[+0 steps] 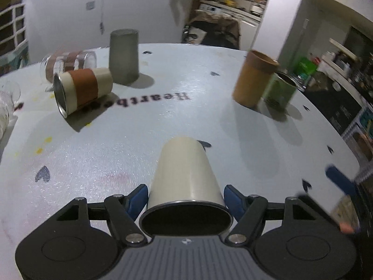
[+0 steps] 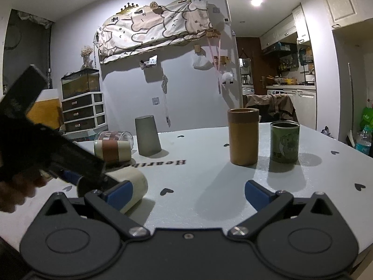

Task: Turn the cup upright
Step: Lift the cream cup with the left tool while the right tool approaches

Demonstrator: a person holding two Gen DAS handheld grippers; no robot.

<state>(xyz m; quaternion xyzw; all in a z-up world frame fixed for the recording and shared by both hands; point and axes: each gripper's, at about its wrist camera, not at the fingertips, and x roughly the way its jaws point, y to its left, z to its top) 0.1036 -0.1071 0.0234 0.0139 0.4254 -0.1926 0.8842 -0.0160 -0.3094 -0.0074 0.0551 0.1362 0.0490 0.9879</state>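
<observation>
A cream cup [image 1: 184,175] lies on its side on the white table [image 1: 163,121], its open mouth toward the left wrist camera. My left gripper [image 1: 185,198] has its blue pads against both sides of the cup near the rim, shut on it. In the right wrist view the same cup [image 2: 132,186] lies at the lower left, partly hidden by the left gripper body. My right gripper [image 2: 187,192] is open and empty above the table, to the right of the cup.
A cream cup with a brown band [image 1: 81,88] and a clear glass [image 1: 67,63] lie on their sides at the far left. A grey cup [image 1: 124,56] stands upside down. A tan cup [image 1: 254,79] and a green can [image 1: 281,91] stand upright at the right.
</observation>
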